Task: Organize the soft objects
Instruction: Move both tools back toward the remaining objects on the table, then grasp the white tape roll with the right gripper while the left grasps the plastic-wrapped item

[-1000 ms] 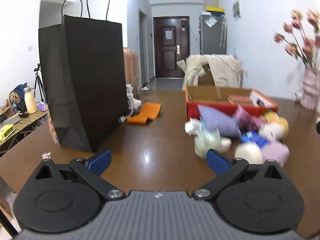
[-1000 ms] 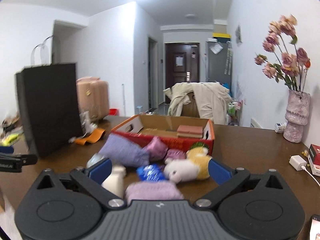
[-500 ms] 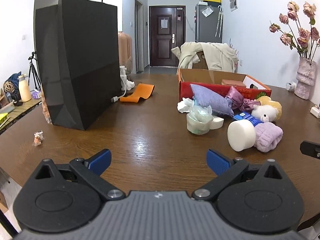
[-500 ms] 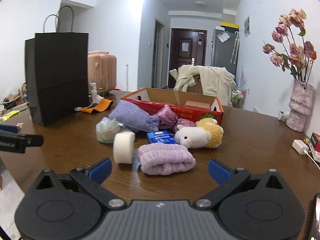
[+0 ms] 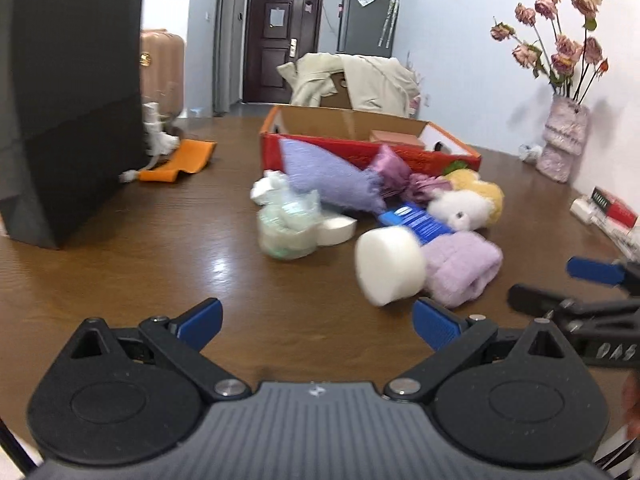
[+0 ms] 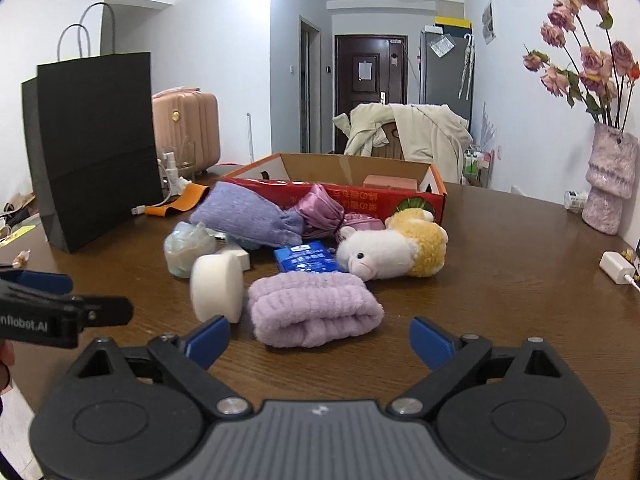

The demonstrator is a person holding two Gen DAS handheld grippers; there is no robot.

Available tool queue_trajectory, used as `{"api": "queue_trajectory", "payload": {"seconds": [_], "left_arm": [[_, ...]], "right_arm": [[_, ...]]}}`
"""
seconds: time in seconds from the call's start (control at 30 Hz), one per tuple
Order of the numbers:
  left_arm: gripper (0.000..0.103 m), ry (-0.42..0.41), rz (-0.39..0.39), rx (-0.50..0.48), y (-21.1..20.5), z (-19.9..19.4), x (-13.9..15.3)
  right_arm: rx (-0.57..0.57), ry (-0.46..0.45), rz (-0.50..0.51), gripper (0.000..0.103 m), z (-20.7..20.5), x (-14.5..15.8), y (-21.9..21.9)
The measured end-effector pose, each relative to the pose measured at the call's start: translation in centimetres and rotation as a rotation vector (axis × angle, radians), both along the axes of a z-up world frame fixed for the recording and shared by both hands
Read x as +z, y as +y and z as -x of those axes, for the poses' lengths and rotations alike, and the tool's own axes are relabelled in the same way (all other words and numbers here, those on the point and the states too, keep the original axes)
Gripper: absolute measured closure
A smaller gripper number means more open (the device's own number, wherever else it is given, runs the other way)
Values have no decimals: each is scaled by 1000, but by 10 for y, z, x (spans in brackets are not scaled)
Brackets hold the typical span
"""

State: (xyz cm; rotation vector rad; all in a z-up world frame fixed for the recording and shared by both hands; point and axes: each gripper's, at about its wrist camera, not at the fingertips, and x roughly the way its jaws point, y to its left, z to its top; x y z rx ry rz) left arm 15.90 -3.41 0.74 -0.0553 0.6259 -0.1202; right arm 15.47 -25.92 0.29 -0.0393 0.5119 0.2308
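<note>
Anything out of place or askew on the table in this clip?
Nothing is spilled or damaged. The soft items sit in a loose heap in front of the red cardboard box rather than in it; the plush sheep lies on its side, and the white foam roll stands on edge.

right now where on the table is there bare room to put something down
Bare wood lies between the black paper bag and the soft pile, and right of the plush sheep toward the vase. It is crowded around the purple towel roll by the red box.
</note>
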Motion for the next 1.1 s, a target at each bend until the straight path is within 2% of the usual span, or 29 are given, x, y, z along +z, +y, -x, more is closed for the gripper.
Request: {"api": "queue_trajectory", "payload": {"seconds": [0.07,0.37,0.5,0.6,0.73,0.83,0.9,0.93,1.0,1.03,1.1], "left_arm": [[0,2,15,-15,-7,-12,2],[0,6,17,-54,-31,-58,2],[0,-29,6,14,-8,-66,8],[2,-13,1,87,17,-81,5],[13,25,21,114,42,-100,-1],[21,46,55,59,50,-114,-6],[33,74,84,18,50,-124,-12],[37,89,103,0,49,-129,-15],[61,111,140,-40,47,-137,-20],[61,120,149,-50,46,-140,-22],[71,106,146,-60,43,-141,-25]], "right_arm": [[-5,12,-3,12,-9,-1,-4],[-39,22,2,14,-41,1,-17],[-7,7,-59,18,-48,9,-17],[83,14,-116,20,-53,12,-1],[187,66,-103,30,-68,2,41],[232,91,-80,52,-78,-6,67],[236,109,-52,74,-86,-13,79],[233,115,-41,74,-90,-15,83],[218,111,-33,75,-94,-17,87],[215,115,-42,75,-97,-16,87],[210,120,-42,75,-98,-17,87]]}}
